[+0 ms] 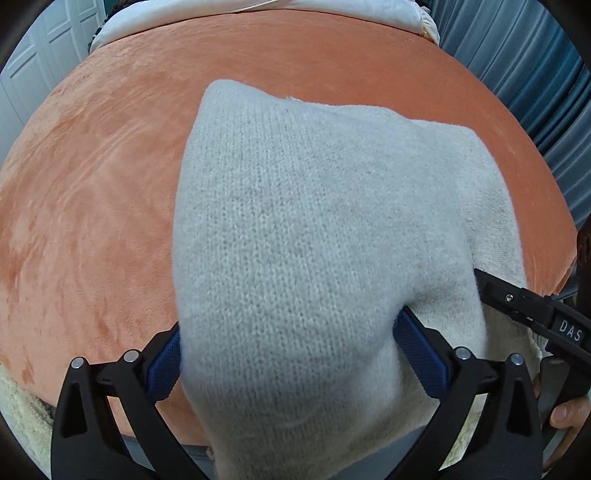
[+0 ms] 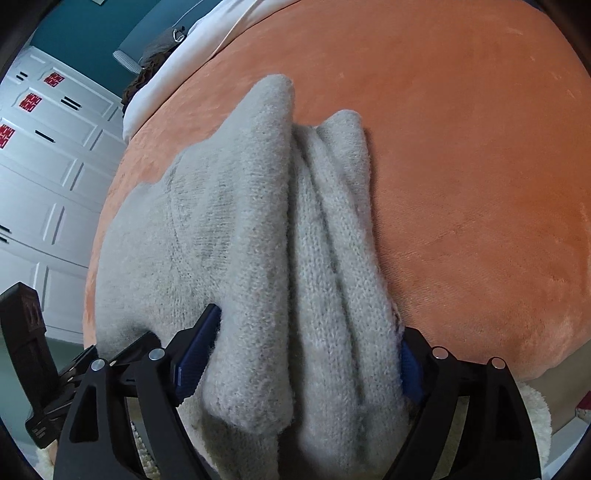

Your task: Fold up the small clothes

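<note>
A pale grey knitted sweater [image 1: 314, 221] lies on an orange plush bed cover [image 1: 92, 203]. My left gripper [image 1: 291, 354] is shut on a thick fold of the sweater, its blue pads [image 1: 164, 365] pressing the knit from both sides. My right gripper [image 2: 295, 362] is shut on a bunched, pleated part of the same sweater [image 2: 258, 221], near the bed's front edge. The right gripper's black body also shows at the right edge of the left wrist view [image 1: 535, 314].
White bedding [image 1: 258, 14] lies along the far edge of the orange cover [image 2: 461, 166]. White cabinet doors [image 2: 44, 166] stand to the left. Blue curtains [image 1: 535, 74] hang at the right. A cream fluffy rug [image 1: 18, 406] lies below the bed.
</note>
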Demonstrator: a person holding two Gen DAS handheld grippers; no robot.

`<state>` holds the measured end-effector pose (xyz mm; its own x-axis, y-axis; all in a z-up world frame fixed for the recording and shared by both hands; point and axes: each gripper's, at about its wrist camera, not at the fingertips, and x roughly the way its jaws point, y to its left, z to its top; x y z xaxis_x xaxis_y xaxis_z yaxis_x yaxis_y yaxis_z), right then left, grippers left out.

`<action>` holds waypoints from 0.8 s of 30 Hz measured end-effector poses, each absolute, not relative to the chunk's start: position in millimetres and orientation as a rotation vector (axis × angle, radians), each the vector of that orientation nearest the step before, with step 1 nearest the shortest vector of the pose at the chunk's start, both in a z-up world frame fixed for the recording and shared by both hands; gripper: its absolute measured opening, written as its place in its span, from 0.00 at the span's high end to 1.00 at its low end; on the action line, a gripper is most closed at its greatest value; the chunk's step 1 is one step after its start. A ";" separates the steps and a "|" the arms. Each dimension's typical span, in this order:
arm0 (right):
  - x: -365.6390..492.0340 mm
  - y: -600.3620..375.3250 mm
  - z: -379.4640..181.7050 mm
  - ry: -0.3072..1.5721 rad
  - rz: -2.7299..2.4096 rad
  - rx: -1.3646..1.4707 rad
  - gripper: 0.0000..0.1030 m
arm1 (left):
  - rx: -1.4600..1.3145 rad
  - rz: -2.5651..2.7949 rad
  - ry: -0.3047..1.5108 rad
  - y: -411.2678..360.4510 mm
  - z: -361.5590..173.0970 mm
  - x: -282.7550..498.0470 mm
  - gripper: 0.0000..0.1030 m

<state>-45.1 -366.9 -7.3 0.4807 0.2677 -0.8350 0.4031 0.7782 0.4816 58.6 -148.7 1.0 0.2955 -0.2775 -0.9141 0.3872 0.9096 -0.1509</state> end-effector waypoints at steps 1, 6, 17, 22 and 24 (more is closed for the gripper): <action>-43.1 -368.2 -7.6 1.089 -0.088 0.711 0.19 | 0.084 -0.455 1.195 -147.5 -1.3 60.6 0.04; -35.2 -364.9 -7.8 1.078 -0.076 0.718 0.23 | -0.165 -0.563 1.289 -124.0 -22.2 79.7 0.04; -60.2 -351.3 42.3 0.968 -0.052 0.706 0.62 | -0.128 -0.657 1.224 -126.9 38.5 53.2 0.53; -85.8 -341.7 101.3 0.886 -0.059 0.633 0.62 | -0.120 -0.777 1.142 -133.5 93.6 34.3 0.54; -98.7 -338.9 130.4 0.835 -0.065 0.600 0.62 | -0.120 -0.825 1.084 -134.3 118.9 27.3 0.54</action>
